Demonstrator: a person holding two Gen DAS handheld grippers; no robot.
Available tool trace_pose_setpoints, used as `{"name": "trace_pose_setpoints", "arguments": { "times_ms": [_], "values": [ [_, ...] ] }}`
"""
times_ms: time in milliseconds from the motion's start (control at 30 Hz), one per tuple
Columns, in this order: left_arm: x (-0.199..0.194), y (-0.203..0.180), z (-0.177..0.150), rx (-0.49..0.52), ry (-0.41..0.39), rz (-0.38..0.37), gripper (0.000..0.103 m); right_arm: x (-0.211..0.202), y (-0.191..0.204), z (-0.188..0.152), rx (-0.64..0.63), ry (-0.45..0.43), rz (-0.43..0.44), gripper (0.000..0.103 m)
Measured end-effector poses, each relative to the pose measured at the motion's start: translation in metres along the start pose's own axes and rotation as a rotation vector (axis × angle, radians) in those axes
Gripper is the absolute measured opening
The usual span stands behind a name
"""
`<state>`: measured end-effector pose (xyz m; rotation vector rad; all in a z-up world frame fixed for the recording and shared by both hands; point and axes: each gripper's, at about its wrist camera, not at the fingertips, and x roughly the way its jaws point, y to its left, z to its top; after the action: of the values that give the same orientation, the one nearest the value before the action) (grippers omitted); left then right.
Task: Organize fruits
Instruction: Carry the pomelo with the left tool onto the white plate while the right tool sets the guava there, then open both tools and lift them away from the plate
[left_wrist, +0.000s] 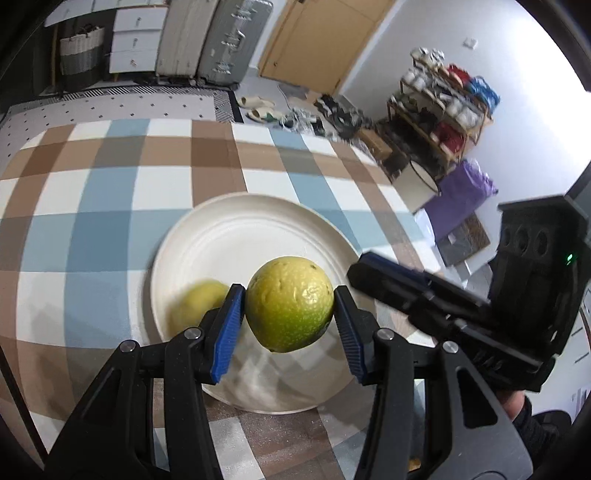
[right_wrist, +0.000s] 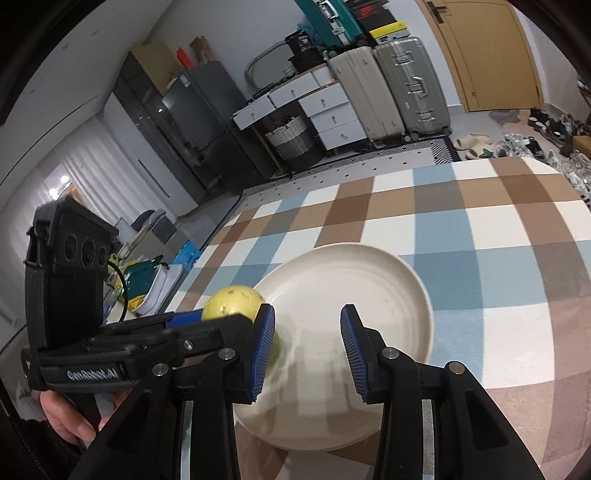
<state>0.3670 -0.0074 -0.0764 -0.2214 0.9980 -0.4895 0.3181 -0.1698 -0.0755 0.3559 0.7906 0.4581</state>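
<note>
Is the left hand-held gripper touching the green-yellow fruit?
Touching. The left wrist view shows the left hand-held gripper with both blue pads pressed against opposite sides of the green-yellow fruit, held above the white plate.

White lettering "GenRobot.AI" runs along the black plastic left gripper (right_wrist: 218, 314) body at eight o'clock in the right wrist view.

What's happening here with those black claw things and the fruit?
A person is sorting fruit with a hand-held gripper in each hand. The left gripper has its jaws shut on a yellow-green fruit, holding it over a white plate on the checked tablecloth. A second, blurred fruit already lies on the plate. The right gripper is beside it over the same plate, with its jaws open and nothing in them.
</note>
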Motion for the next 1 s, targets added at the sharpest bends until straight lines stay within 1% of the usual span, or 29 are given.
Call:
{"name": "trace_pose_setpoints", "arguments": {
  "times_ms": [100,167,200,400,633,733,833,900,967,1000],
  "values": [
    [0.003,-0.005,0.0,0.018,0.002,0.016,0.047,-0.007,-0.003,0.0,0.002,-0.017,-0.025,0.039],
    [-0.002,-0.011,0.0,0.042,-0.018,0.039,0.055,-0.013,-0.006,0.0,0.013,-0.025,-0.027,0.045],
    [-0.004,-0.013,0.0,0.054,-0.028,0.047,0.058,-0.016,-0.007,0.0,0.018,-0.03,-0.03,0.046],
    [-0.033,-0.02,-0.008,0.06,-0.068,0.064,0.058,-0.045,-0.006,-0.004,0.023,-0.072,-0.036,0.046],
    [-0.073,-0.033,-0.034,0.085,-0.126,0.116,0.059,-0.086,0.011,-0.015,-0.006,-0.131,-0.041,0.048],
    [-0.091,-0.037,-0.049,0.076,-0.161,0.143,0.06,-0.102,0.023,-0.023,-0.032,-0.152,-0.041,0.05],
    [-0.103,-0.037,-0.063,0.066,-0.179,0.161,0.06,-0.115,0.032,-0.031,-0.045,-0.169,-0.032,0.051],
    [-0.111,-0.039,-0.072,0.063,-0.185,0.168,0.06,-0.123,0.038,-0.035,-0.057,-0.177,-0.043,0.052],
    [-0.12,-0.043,-0.082,0.063,-0.197,0.183,0.063,-0.13,0.045,-0.041,-0.071,-0.186,-0.055,0.055],
    [-0.124,-0.045,-0.086,0.065,-0.205,0.194,0.067,-0.132,0.047,-0.043,-0.077,-0.19,-0.056,0.057]
  ]
}}
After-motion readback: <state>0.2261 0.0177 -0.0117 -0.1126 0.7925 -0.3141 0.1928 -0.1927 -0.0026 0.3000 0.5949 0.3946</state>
